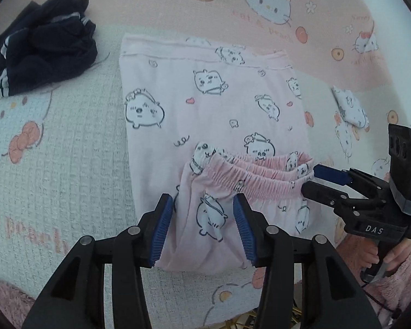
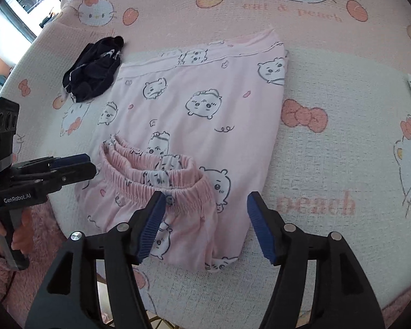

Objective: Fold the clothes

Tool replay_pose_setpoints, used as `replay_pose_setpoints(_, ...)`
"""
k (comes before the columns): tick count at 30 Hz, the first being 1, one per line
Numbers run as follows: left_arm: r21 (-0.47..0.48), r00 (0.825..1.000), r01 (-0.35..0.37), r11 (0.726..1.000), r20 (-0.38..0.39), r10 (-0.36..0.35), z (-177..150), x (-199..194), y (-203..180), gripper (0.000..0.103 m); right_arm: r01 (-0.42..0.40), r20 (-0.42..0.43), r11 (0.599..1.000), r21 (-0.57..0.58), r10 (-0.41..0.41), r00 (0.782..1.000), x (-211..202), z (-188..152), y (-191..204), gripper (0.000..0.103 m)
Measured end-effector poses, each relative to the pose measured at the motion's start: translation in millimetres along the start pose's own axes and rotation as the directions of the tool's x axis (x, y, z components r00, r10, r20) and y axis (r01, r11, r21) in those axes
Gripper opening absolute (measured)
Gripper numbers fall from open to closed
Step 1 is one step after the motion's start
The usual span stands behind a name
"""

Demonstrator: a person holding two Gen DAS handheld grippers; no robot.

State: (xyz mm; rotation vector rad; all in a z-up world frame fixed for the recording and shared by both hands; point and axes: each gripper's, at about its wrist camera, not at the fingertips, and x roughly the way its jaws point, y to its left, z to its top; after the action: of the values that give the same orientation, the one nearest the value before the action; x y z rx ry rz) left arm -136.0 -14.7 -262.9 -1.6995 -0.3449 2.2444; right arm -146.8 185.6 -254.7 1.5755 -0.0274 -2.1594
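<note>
A cartoon-cat blanket (image 2: pixel 328 142) covers the surface. In its middle lie folded pink pajama pants (image 1: pixel 213 104), the elastic waistband (image 1: pixel 260 181) doubled back on top at the near end. A crumpled dark garment (image 1: pixel 43 44) sits apart to their far left. The left gripper (image 1: pixel 202 227) and the right gripper (image 2: pixel 205 224) hover over the waistband end, jaws apart, holding nothing.

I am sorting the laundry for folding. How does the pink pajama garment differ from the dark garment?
The pink pajama garment lies spread flat and already folded over, its elastic waistband laid on top; the dark garment is a crumpled heap. The pink one is pale with cartoon prints; the dark one is navy with light stripes. The pink one covers far more of the blanket. Both rest on the same blanket.
</note>
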Motion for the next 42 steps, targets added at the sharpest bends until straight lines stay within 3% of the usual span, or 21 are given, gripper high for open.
replay_pose_setpoints(1,0.009,1.0,0.005,1.0,-0.004,-0.005,-3.1,1.2,-1.4,0.048,-0.027,-0.008,0.999,-0.018,0.027,1.0,1.4,-0.2,3.7,0.064)
replay_pose_setpoints(2,0.023,1.0,-0.002,1.0,-0.009,0.002,-5.5,2.5,-3.4,0.048,-0.059,-0.014,0.997,-0.04,0.059,0.998,1.9,-0.7,8.4,0.055)
replay_pose_setpoints(3,0.041,1.0,-0.018,0.999,-0.014,0.018,-7.5,3.8,-5.8,0.048,-0.072,-0.019,0.995,-0.066,0.071,0.997,2.1,-2.9,13.3,0.038)
replay_pose_setpoints(4,0.059,0.999,-0.033,0.998,-0.011,0.034,-9.1,3.2,-8.8,0.037,-0.058,-0.018,0.994,-0.087,0.057,0.998,3.3,-4.9,17.8,0.032)
replay_pose_setpoints(5,0.075,0.999,-0.042,0.996,0.0,0.042,-9.8,0.1,-11.9,0.013,-0.046,-0.015,0.994,-0.099,0.045,0.999,4.0,-6.0,20.4,0.024)
replay_pose_setpoints(8,0.098,0.997,-0.047,0.994,0.067,0.041,-7.7,-18.6,-19.7,0.009,-0.058,0.013,0.995,-0.086,0.059,0.998,-4.1,-4.4,20.7,0.014)
replay_pose_setpoints(11,0.11,0.993,-0.037,0.993,0.113,0.024,1.7,-34.7,-24.6,0.008,-0.063,0.049,0.995,-0.081,0.067,0.997,-15.4,1.7,20.9,0.013)
replay_pose_setpoints(17,0.115,0.985,-0.013,0.993,0.175,-0.007,43.3,-50.7,-24.4,0.008,-0.071,0.113,0.994,-0.08,0.079,0.99,-32.0,47.4,22.4,0.012)
replay_pose_setpoints(22,0.091,0.982,-0.018,0.996,0.19,0.001,87.4,-33.4,-20.0,0.008,-0.064,0.143,0.995,-0.082,0.075,0.987,-26.6,96.4,14.5,0.013)
replay_pose_setpoints(30,0.025,0.982,-0.01,1.0,0.189,0.005,123.8,-0.8,1.9,0.008,-0.065,0.12,0.997,-0.03,0.068,0.99,17.2,142.9,-3.0,0.013)
replay_pose_setpoints(38,-0.024,0.987,0.012,1.0,0.162,-0.008,133.0,22.4,12.3,0.008,0.004,0.036,1.0,-0.008,-0.004,0.999,49.4,155.2,-9.0,0.015)
replay_pose_setpoints(42,-0.017,0.988,-0.02,1.0,0.155,0.022,134.8,26.4,10.7,0.009,0.039,0.036,0.999,-0.025,-0.038,0.999,49.1,155.8,-4.3,0.018)
